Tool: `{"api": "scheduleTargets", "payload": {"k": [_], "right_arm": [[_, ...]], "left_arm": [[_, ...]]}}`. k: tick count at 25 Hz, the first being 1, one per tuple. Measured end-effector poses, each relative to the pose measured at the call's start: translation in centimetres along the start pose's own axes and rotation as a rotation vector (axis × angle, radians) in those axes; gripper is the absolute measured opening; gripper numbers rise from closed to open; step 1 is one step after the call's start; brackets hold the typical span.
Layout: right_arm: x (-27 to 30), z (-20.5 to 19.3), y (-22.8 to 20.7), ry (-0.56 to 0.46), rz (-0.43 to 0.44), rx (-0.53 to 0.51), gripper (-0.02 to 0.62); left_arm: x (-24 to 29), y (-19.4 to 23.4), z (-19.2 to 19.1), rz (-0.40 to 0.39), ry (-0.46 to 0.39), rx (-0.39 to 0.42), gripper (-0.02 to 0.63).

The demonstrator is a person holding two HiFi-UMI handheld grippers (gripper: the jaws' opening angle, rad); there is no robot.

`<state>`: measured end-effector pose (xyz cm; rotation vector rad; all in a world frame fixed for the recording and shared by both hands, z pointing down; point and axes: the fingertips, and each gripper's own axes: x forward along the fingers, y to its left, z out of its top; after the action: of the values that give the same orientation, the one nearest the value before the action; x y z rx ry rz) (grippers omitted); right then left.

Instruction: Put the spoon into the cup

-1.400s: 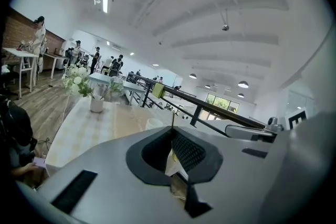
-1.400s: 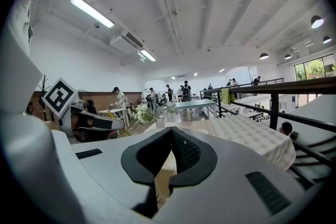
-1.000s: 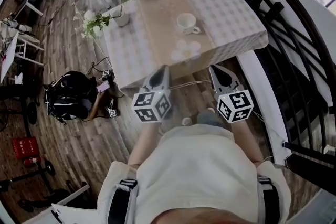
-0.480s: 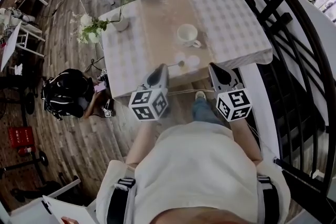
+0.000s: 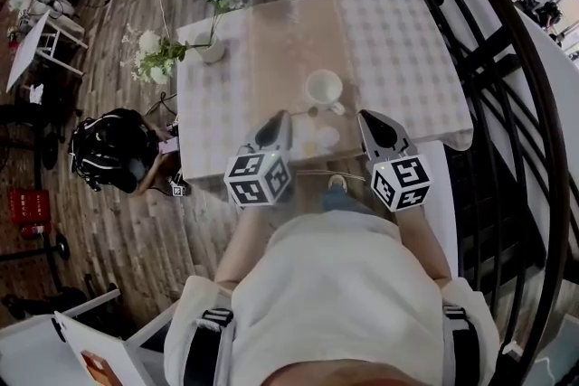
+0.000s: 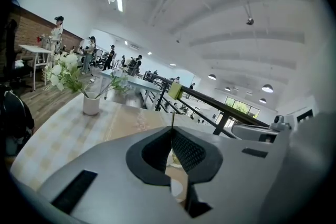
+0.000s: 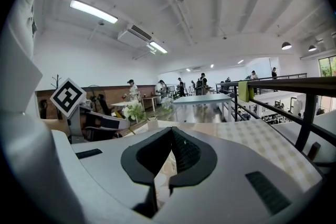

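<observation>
Spoon (image 5: 308,113) lies flat on the tabletop (image 5: 398,41), just beside the cup (image 5: 323,89) on its near side, free for pickup. The left claw (image 5: 281,118), pressed shut on nothing, is held forward nearly level by the tabletop's near edge. The right claw (image 5: 365,117) mirrors it, likewise closed and empty. Both seem poised for the reach.
</observation>
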<state>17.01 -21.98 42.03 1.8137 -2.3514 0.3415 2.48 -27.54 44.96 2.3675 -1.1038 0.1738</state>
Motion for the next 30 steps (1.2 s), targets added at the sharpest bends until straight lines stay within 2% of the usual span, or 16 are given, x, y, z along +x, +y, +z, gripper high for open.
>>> {"api": "scheduleTargets", "payload": {"k": [5,17,30], "right_arm": [[2.2,0.3,-1.7,0.026,0.057,-0.009,0.000],[6.4,-1.3,-4.7,0.087,0.162,0.017,0.000],[8.6,-2.8,-6.1,0.141,0.221,0.034,0.000]], "left_arm": [[2.2,0.2,0.7,0.047,-0.010,-0.021,0.005],[6.8,0.9,-0.1,0.142,0.010,-0.053,0.005],[9.7,1.7,-2.4,0.200,0.048,-0.078,0.005]]}}
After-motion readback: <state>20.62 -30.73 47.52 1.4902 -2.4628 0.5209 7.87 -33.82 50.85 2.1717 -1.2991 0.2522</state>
